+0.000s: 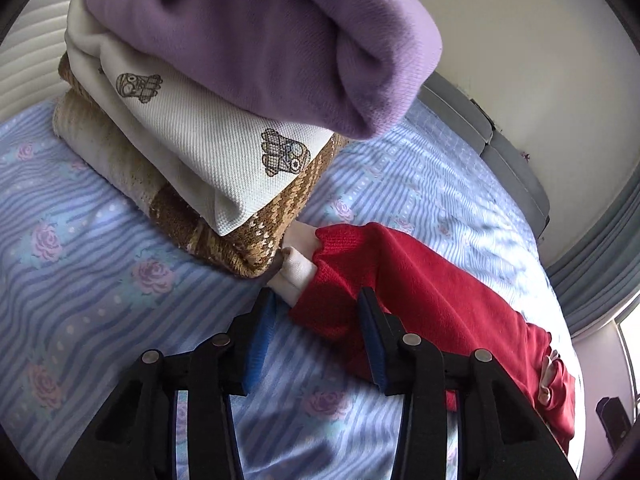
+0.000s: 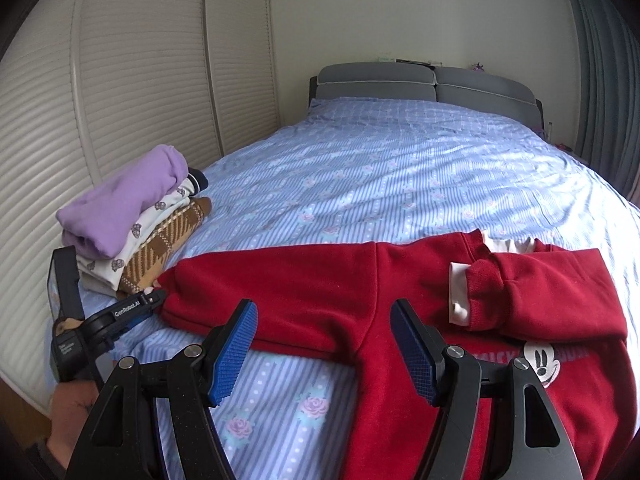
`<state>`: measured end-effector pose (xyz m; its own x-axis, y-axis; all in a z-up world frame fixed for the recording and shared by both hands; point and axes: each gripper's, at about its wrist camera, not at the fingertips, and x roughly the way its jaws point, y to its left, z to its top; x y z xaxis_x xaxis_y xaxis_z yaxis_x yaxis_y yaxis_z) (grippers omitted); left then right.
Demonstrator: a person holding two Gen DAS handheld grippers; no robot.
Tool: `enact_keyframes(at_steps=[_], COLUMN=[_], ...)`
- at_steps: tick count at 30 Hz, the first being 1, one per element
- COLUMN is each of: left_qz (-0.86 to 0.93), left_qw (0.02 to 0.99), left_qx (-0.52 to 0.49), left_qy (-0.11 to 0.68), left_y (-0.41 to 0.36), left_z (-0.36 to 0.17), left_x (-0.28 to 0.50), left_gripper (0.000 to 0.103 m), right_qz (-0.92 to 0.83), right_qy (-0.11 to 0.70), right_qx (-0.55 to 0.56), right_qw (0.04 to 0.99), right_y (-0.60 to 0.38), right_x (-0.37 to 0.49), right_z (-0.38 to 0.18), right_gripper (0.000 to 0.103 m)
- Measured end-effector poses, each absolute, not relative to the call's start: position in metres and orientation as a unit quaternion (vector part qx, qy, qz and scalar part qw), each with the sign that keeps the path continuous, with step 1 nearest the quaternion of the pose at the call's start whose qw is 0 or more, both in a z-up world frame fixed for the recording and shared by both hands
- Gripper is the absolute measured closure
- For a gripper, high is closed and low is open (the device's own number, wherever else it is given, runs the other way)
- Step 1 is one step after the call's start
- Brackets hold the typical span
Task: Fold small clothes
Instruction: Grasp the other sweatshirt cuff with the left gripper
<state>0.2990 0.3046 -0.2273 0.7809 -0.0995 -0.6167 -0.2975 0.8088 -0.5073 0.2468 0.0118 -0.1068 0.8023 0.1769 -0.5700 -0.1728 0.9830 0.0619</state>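
A red sweatshirt (image 2: 320,284) with a Mickey Mouse print (image 2: 540,362) lies on the bed. Its right sleeve is folded across the chest; its white cuff (image 2: 458,292) shows. The left sleeve stretches out toward a pile of folded clothes (image 2: 132,220). My left gripper (image 1: 316,312) is open, its jaws on either side of that sleeve's end (image 1: 332,304), by the white cuff (image 1: 298,268). It also shows in the right wrist view (image 2: 154,300). My right gripper (image 2: 324,320) is open and empty, just above the sleeve near the armpit.
The pile holds a purple top (image 1: 256,36), a white printed one (image 1: 192,128) and a brown knit (image 1: 240,236). The bed has a blue striped floral sheet (image 2: 380,168), a grey headboard (image 2: 424,84) and slatted wardrobe doors (image 2: 140,80) along its left side.
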Motion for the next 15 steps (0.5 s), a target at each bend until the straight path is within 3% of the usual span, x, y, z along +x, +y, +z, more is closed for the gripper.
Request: enact_keyframes(at_steps=[3, 5, 7, 15], left_qz=[0.057, 0.065, 0.069, 0.077], left_qw=[0.895, 0.900, 0.906, 0.938], left_qx=[-0.303, -0.294, -0.284, -0.213], left_qy=[0.323, 0.315, 0.307, 0.265], left_y=[0.300, 0.296, 0.291, 0.253], left_z=[-0.228, -0.225, -0.219, -0.160], left_x=[0.301, 0.301, 0.298, 0.287], left_gripper=[0.072, 0.086, 0.091, 0.092], right_qz=[0.093, 0.090, 0.088, 0.068], right_qy=[0.304, 0.305, 0.305, 0.301], right_qx=[-0.003, -0.004, -0.002, 0.023], right_qw=[0.948, 0.948, 0.948, 0.951], right_y=[0.013, 0.011, 0.007, -0.027], right_x=[0.248, 0.248, 0.247, 0.243], right_z=[-0.111, -0.113, -0.114, -0.104], right_gripper=[0.033, 0.033, 0.033, 0.033])
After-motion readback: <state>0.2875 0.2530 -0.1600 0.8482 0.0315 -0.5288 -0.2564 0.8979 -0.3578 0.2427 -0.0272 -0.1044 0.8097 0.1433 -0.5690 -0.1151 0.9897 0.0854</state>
